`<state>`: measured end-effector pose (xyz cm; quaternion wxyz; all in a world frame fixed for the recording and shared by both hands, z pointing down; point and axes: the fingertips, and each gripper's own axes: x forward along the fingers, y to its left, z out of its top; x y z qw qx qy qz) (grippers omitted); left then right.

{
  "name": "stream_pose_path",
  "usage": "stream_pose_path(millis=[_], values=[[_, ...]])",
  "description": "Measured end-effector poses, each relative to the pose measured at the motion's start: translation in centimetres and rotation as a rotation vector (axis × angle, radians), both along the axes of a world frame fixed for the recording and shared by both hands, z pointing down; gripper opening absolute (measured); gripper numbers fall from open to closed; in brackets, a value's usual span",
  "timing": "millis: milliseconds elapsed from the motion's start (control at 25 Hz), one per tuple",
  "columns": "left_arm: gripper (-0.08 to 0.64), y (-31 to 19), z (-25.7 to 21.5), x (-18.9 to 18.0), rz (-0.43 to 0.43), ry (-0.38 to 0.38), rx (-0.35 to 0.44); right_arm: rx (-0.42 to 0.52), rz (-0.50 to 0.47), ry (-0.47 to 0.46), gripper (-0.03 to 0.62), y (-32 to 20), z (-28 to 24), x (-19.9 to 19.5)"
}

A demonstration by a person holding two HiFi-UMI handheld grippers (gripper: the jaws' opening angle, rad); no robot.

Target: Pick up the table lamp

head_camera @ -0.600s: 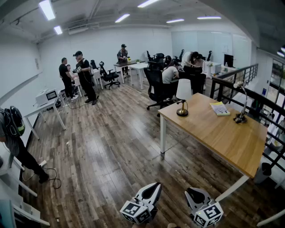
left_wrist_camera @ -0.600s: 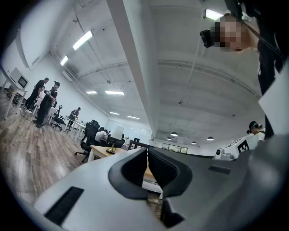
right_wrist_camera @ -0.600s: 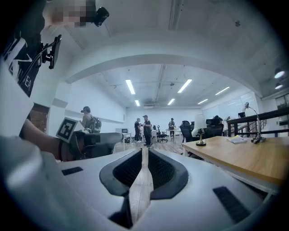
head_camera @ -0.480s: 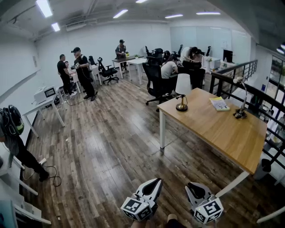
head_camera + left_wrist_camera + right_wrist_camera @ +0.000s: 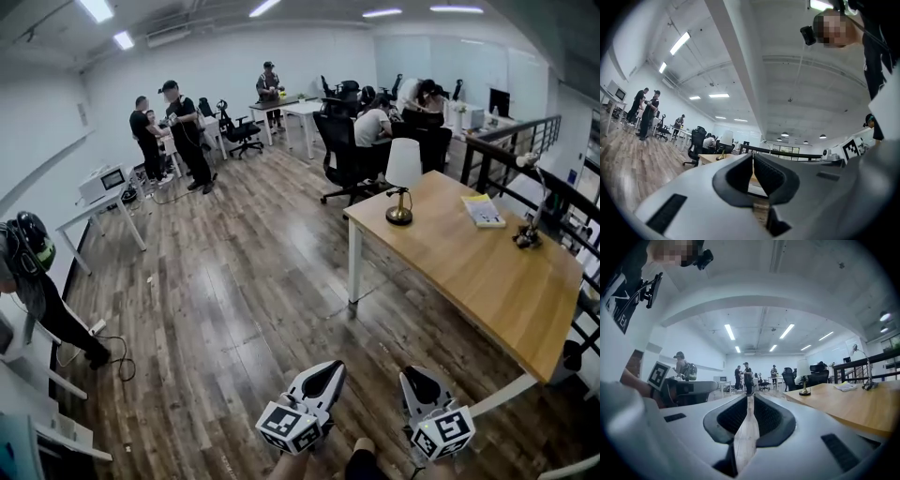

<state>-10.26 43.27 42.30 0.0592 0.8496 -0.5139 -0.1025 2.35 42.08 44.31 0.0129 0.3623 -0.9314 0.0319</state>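
Observation:
The table lamp (image 5: 403, 178), white shade on a brass stem and base, stands upright at the near-left corner of the wooden table (image 5: 469, 277). It shows small in the right gripper view (image 5: 803, 375) and in the left gripper view (image 5: 725, 138). Both grippers sit at the bottom of the head view, over the floor and well short of the table. My left gripper (image 5: 330, 369) (image 5: 753, 157) is shut and holds nothing. The tips of my right gripper (image 5: 413, 374) (image 5: 750, 398) meet and it too holds nothing.
On the table lie a booklet (image 5: 484, 210) and a small gooseneck lamp (image 5: 527, 234). A black railing (image 5: 562, 202) runs behind it. Office chairs (image 5: 342, 155) and seated people are beyond the lamp; standing people (image 5: 187, 131) and a white side table (image 5: 103, 202) are at the left.
The head view has shifted a little: table and lamp now sit slightly further right and higher. Both grippers stay low in the picture, shut, and far from the lamp.

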Motion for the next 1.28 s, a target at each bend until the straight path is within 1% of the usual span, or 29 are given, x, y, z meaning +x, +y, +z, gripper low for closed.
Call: stream_pose_path(millis=[200,400,600,760,1040,1160,1280], values=[[0.013,-5.4,0.1,-0.1,-0.019,-0.005,-0.013,-0.004,-0.03,-0.005,0.061,-5.7,0.2,-0.2],[0.012,-10.8,-0.5,0.1,-0.032,0.0,-0.024,-0.013,-0.03,-0.035,0.061,-11.7,0.1,0.2],[0.013,-15.2,-0.6,-0.1,-0.051,0.0,-0.024,0.01,-0.071,-0.011,0.061,-15.6,0.0,-0.1],[0.012,-16.9,-0.4,0.9,-0.033,-0.003,-0.025,-0.009,-0.076,-0.041,0.061,-17.5,-0.1,0.5],[0.013,-20.1,1.2,0.6,-0.015,0.004,-0.072,-0.041,-0.084,-0.058,0.042,-20.2,1.2,-0.4],[0.012,-23.2,2.0,0.6,0.008,0.007,-0.077,-0.037,-0.074,-0.056,0.038,-22.7,1.8,-0.5],[0.013,-27.0,1.9,0.9,0.051,0.014,-0.071,-0.044,-0.051,-0.057,0.035,-25.7,1.7,-0.9]])
